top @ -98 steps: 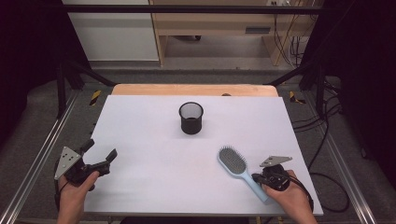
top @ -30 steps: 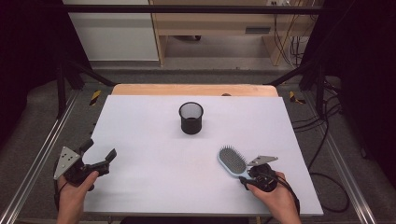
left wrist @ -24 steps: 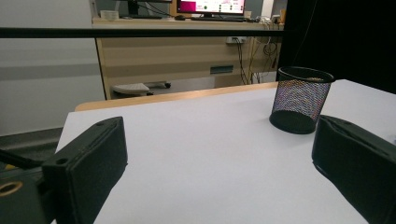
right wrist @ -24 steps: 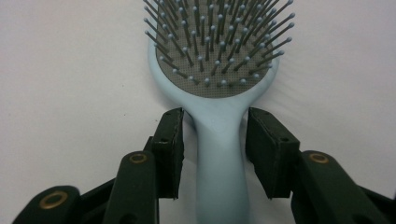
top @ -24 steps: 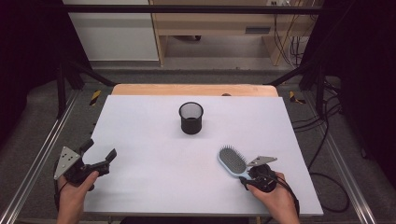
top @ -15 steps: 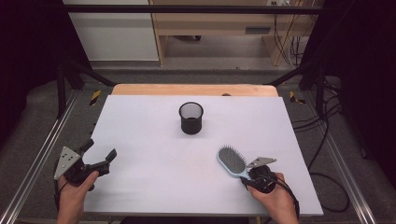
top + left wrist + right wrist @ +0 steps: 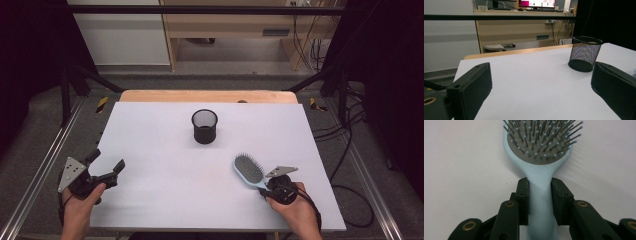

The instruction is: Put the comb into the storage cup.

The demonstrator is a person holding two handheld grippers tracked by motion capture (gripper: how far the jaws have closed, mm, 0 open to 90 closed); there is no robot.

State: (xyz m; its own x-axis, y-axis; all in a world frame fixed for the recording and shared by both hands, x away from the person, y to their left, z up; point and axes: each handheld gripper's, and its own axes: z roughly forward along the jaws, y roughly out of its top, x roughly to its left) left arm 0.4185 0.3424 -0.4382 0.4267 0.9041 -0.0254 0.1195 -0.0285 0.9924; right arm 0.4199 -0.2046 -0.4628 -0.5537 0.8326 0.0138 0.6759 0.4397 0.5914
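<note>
Near the white table's (image 7: 150, 130) right front corner, a pale blue plastic hairbrush's (image 7: 541, 165) handle is pinched by the just-closing right gripper (image 7: 539, 202), unlifted; the left gripper (image 7: 102, 167) is spread, empty.

Hairbrush (image 7: 540, 182): smooth pale-blue plastic, slight sheen; grey perforated pad, thin ball-tipped bristles. Cup (image 7: 205, 126): black wire mesh, matt. Surface (image 7: 165, 165): white, smooth, matt, with a wood strip at its far edge. Right hand-held gripper (image 7: 539, 202) pads: matt black.

Lone mesh cup (image 7: 205, 126) mid-table (image 7: 150, 200)
</note>
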